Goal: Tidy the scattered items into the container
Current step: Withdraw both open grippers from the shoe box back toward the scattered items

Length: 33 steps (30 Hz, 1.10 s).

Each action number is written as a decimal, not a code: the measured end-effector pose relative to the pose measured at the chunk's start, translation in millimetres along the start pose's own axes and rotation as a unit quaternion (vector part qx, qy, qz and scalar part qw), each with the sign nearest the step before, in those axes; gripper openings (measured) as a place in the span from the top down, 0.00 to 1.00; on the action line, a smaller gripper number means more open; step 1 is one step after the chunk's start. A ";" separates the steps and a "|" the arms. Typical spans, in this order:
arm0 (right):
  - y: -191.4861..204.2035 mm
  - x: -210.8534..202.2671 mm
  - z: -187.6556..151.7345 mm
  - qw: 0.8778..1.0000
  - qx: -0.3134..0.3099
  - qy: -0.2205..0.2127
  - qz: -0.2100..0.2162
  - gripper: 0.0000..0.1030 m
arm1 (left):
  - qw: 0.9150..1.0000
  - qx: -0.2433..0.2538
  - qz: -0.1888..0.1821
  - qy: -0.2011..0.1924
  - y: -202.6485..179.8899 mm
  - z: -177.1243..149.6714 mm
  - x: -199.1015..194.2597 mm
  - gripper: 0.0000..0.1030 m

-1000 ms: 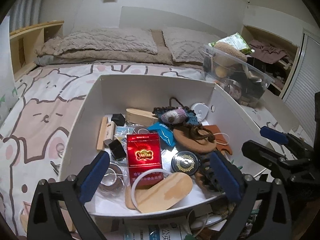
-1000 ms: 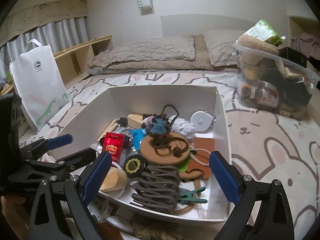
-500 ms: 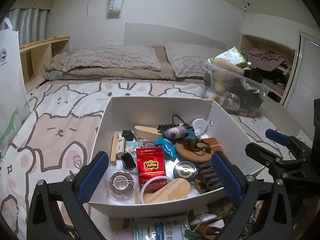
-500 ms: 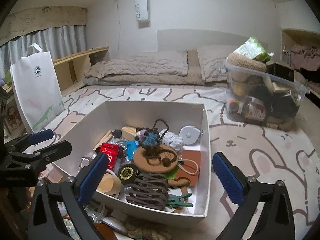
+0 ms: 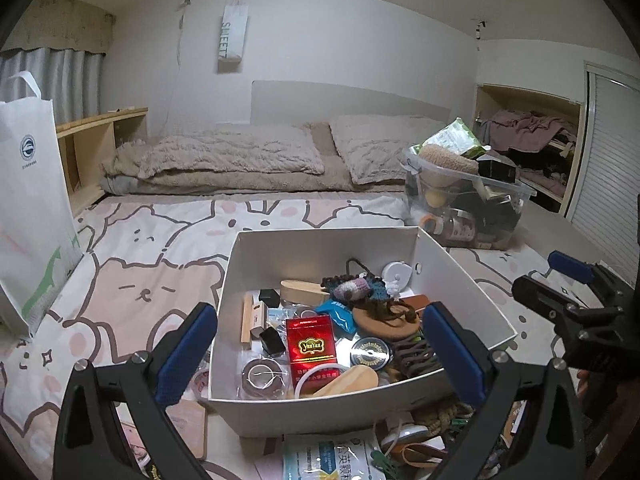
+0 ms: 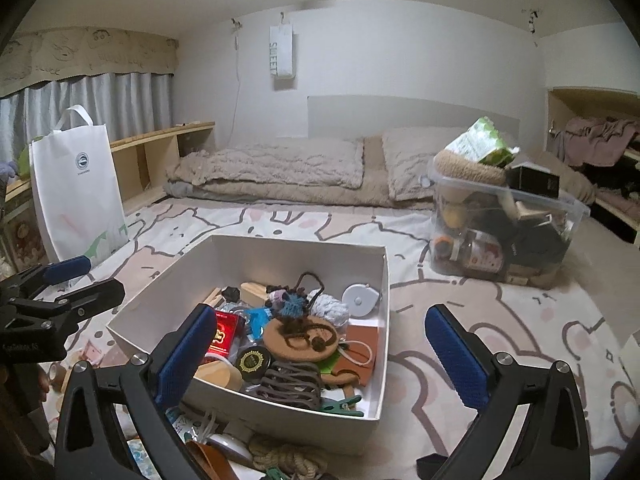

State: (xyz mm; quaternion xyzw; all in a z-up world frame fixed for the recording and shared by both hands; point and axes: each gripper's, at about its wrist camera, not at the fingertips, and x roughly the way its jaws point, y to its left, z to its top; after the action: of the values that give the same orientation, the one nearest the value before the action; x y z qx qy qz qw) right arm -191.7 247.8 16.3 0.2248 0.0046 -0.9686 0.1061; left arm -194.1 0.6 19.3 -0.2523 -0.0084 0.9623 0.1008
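Tongs, both sets: spread wide, nothing betw. pads. Left tongs above near edge of white box; right tongs above box's near right corner, jaws just been opening, nothing betw. them. Box on bed w/ cartoon-print sheet, already part-filled: red pack, round dark tin, cork disc w/ brown cord on top, dark hair claw, green clip, white tape measure at far wall. Still scattered outside, just in front of box: printed pouch, coiled rope, brown strap. Clear bin, full, well apart on right; white tote on left.
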 end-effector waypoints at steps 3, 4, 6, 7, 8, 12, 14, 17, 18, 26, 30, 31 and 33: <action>0.9 -3.4 -0.7 1.000 -0.004 -0.004 -0.006 0.00 | 1.000 0.002 0.006 -0.002 0.3 -0.8 -3.6 0.00; 1.2 -3.7 -1.4 1.000 -0.006 -0.003 -0.006 0.00 | 1.000 0.003 0.008 -0.003 0.6 -1.2 -4.6 0.00; 1.8 -4.9 -2.7 1.000 -0.011 -0.004 -0.009 0.00 | 1.000 0.003 0.010 -0.004 0.9 -1.9 -6.8 0.00; 2.1 -5.9 -3.2 1.000 -0.012 -0.005 -0.011 0.00 | 1.000 0.003 0.011 -0.005 1.0 -2.2 -8.1 0.00; 2.4 -7.1 -3.8 1.000 -0.014 -0.006 -0.012 0.00 | 1.000 0.003 0.012 -0.006 1.1 -2.6 -9.4 0.00; 3.1 -14.3 -8.2 1.000 -0.013 -0.011 -0.015 0.00 | 1.000 0.005 0.017 -0.011 1.6 -4.2 -14.8 0.00; 2.5 -16.9 -10.9 1.000 -0.011 -0.011 -0.015 0.00 | 1.000 0.007 0.018 -0.012 0.8 -5.4 -17.9 0.00; 1.8 -20.6 -16.2 1.000 -0.008 -0.008 -0.017 0.00 | 1.000 0.006 0.020 -0.013 1.2 -9.3 -22.6 0.00; 1.0 -21.8 -18.5 1.000 -0.007 -0.007 -0.018 0.00 | 1.000 0.007 0.020 -0.013 1.3 -10.3 -23.5 0.00; -3.0 -29.6 -33.0 1.000 0.004 -0.003 -0.024 0.00 | 1.000 0.003 0.024 0.000 7.5 -27.5 -29.1 0.00; -4.3 -31.1 -40.0 1.000 0.009 0.001 -0.030 0.00 | 1.000 -0.001 0.028 0.012 10.8 -40.6 -28.7 0.00; -4.6 -31.3 -42.1 0.999 0.011 0.001 -0.031 0.00 | 0.999 -0.003 0.028 0.014 11.6 -43.5 -28.5 0.00; -5.2 -30.0 -47.8 0.999 0.014 0.008 -0.032 0.00 | 0.999 -0.006 0.029 0.019 12.6 -48.8 -28.5 0.00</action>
State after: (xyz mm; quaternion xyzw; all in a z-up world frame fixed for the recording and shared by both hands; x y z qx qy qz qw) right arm -145.7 261.7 -13.8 0.2335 -0.0013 -0.9697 0.0714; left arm -148.4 -19.0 -10.4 -0.2709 -0.0047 0.9599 0.0717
